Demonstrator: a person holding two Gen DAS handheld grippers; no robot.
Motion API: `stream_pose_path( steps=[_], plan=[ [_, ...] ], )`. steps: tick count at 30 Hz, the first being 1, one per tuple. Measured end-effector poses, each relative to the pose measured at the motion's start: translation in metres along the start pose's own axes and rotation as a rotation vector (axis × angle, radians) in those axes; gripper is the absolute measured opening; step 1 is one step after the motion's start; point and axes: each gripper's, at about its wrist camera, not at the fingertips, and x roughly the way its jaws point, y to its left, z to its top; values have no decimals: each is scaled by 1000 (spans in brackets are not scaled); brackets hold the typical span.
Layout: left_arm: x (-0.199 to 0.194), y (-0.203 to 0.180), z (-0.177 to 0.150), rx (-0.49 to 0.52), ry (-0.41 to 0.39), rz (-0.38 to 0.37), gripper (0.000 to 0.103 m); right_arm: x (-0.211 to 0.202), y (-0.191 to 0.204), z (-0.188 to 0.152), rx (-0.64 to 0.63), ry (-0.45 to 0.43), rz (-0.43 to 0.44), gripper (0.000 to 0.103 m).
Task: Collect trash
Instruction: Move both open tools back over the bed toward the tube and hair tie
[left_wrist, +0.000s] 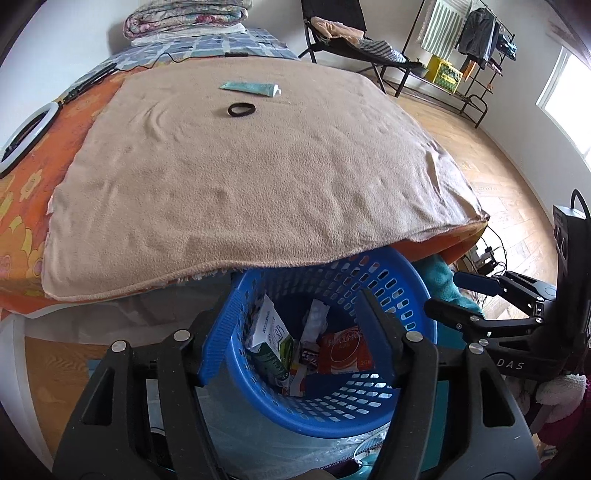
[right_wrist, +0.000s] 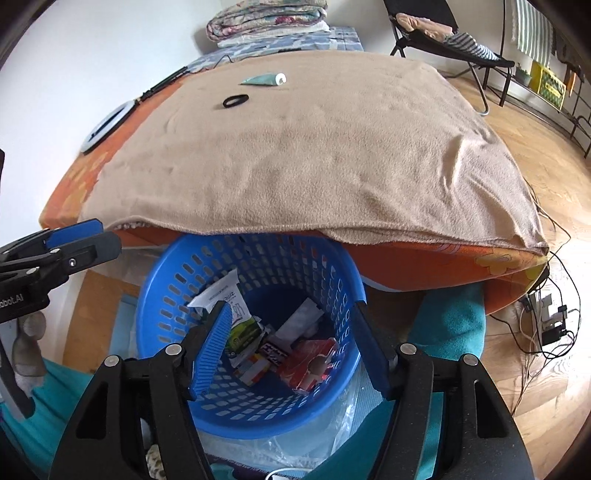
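While both my grippers, left gripper (left_wrist: 297, 336) and right gripper (right_wrist: 293, 345), hang released, nothing is grasped. Below sits a round blue perforated plastic basket (right_wrist: 184, 295) holding wrappers. Far off, a teal squeeze tube (left_wrist: 249, 88) lies on the tan fleece blanket (left_wrist: 240, 184).

Basket (left_wrist: 402, 291): perforated glossy blue plastic. Blanket (left_wrist: 240, 177): matt, fuzzy tan fleece. Floor (left_wrist: 491, 155): smooth wood. Fingers (right_wrist: 214, 347): ribbed plastic.

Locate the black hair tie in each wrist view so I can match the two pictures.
Left wrist view: the black hair tie lies upper centre on the beige blanket, just below the teal tube.
Right wrist view: the hair tie lies upper left of centre, below and left of the tube.
Shared landmark: the blue basket at the bed's near edge.
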Motion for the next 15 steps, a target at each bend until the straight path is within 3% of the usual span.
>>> stream_pose_path(
  steps=[5, 8, 10, 15],
  plan=[
    [-44, 3, 22, -39, -107, -27, 66, -47, 14, 16, -22, -95, -35, 67],
    [-78, 2, 35, -49, -182, -43, 70, -80, 25, 27, -32, -159, -35, 79],
    [-99, 3, 42, -46, -224, -48, 77, -100, 35, 36, -49, -203, -35, 79],
    [-135, 13, 58, -38, -281, -24, 78, -133, 51, 61, -112, -300, 4, 79]
  ],
)
